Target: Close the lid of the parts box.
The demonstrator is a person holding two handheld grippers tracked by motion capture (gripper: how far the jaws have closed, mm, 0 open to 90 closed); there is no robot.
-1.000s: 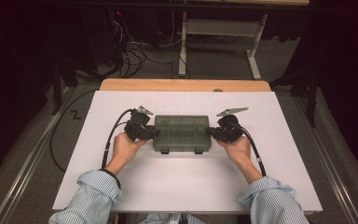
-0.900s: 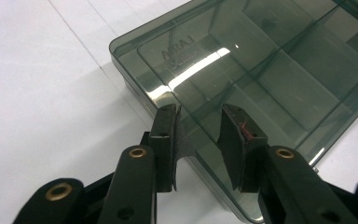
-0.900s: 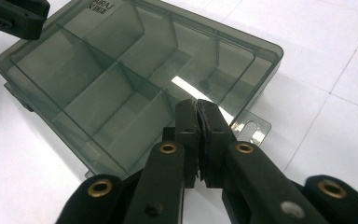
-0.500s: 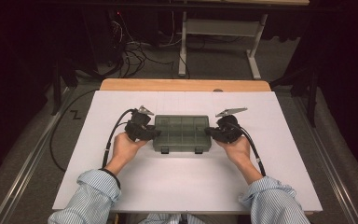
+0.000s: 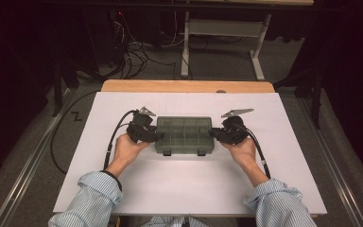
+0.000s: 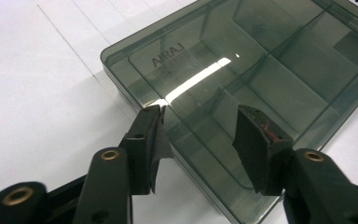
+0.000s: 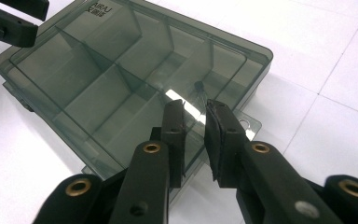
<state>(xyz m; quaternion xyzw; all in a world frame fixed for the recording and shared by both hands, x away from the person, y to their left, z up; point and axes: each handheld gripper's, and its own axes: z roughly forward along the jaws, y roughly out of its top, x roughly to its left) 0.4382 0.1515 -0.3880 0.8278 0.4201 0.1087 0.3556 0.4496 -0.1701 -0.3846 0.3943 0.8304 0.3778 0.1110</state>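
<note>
A smoky see-through compartment box lies flat on the white table, lid shut. My left gripper is at its left end and my right gripper at its right end. In the left gripper view the left gripper stands wide over the box corner, pads off it. In the right gripper view the right gripper shows a narrow gap over the box end, where a small dark piece lies inside. Both pairs of jaws have just been opening, with only the box's edge between them.
The table's wooden far edge lies beyond the white sheet. Behind it are a metal desk frame and loose cables on the floor. Each gripper's cable trails toward the person's sleeves.
</note>
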